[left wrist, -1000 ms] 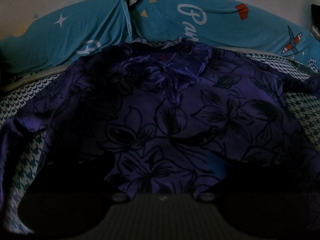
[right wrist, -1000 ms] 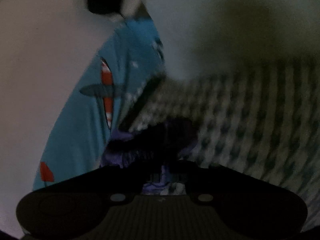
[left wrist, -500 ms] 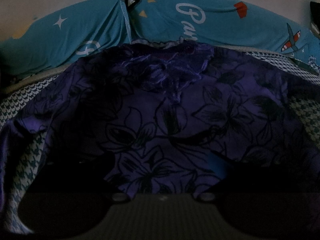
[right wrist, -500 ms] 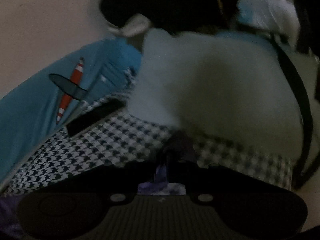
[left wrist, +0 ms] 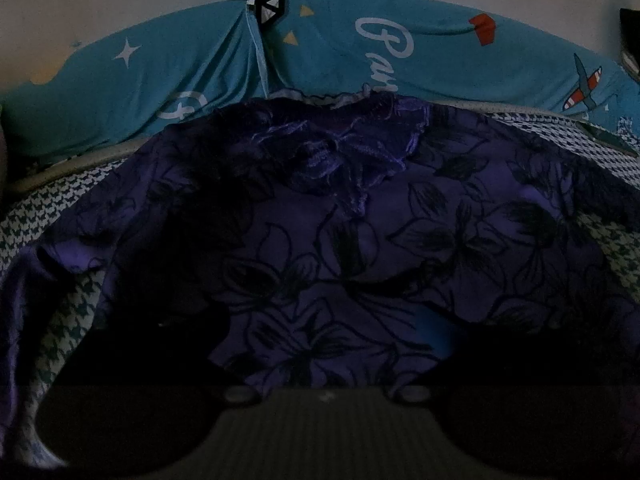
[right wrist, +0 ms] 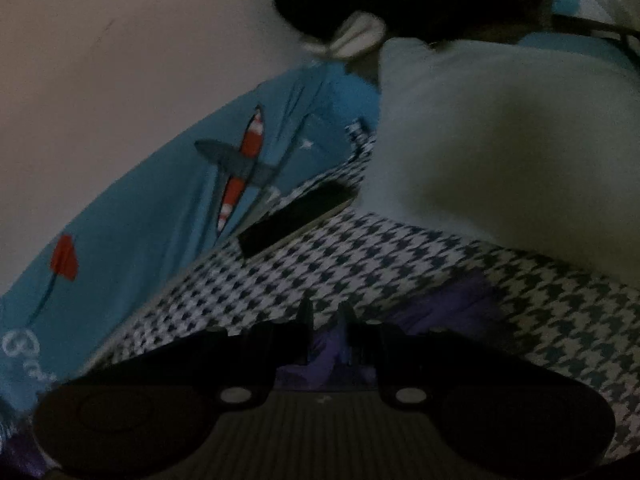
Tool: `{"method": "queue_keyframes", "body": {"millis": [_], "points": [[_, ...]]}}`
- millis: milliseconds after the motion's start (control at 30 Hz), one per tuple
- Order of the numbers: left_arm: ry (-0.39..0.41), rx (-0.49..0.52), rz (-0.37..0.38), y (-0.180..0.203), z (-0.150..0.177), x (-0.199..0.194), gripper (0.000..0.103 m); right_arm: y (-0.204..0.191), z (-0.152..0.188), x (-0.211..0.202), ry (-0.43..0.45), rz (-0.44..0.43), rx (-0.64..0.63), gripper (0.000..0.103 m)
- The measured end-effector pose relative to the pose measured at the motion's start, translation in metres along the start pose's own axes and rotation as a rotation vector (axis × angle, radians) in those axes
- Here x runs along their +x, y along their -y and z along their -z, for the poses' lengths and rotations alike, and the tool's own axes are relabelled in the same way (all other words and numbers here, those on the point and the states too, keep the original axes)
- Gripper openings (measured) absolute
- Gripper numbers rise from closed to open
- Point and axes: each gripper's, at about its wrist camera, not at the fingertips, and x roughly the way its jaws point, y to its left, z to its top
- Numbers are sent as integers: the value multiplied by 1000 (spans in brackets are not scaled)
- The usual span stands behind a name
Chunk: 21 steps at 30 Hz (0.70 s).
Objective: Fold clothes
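A purple blouse (left wrist: pixel 340 248) with dark flower outlines lies spread face up on the houndstooth bed sheet (left wrist: pixel 48 208), collar towards the far pillow. My left gripper (left wrist: pixel 324 340) hovers over its lower hem, fingers wide apart and empty. In the right wrist view my right gripper (right wrist: pixel 326 320) has its jaws close together on a fold of the purple blouse's sleeve (right wrist: pixel 448 300), low over the houndstooth sheet (right wrist: pixel 360 260).
A long teal pillow (left wrist: pixel 320 52) with white lettering and a plane print runs along the wall. In the right wrist view a white pillow (right wrist: pixel 512 140) lies at right, a dark flat object (right wrist: pixel 296 216) rests by the teal pillow (right wrist: pixel 160 208).
The right gripper has swung round with the sleeve, its view turning from the teal pillow to the white pillow. The blouse's right sleeve has shifted; the left gripper has barely moved.
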Motion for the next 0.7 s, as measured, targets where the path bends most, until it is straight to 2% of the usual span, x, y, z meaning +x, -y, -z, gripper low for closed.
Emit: {"method": "queue_keyframes", "body": {"millis": [300,433,600,700], "points": [[-25,1,-1,0,2,5,103,-48,28,15,-86,-75,-176,24],[-36,-36,-34,-10,4,5,103,-79,50,9,-127,-142,-259,33],[-50,-86,-84,-24,8,2,103,-119,77,-1,-179,-231,-363,36],[-57,-133,-103,-37,14,-9,103,-142,89,-17,-199,-286,-412,44]]}}
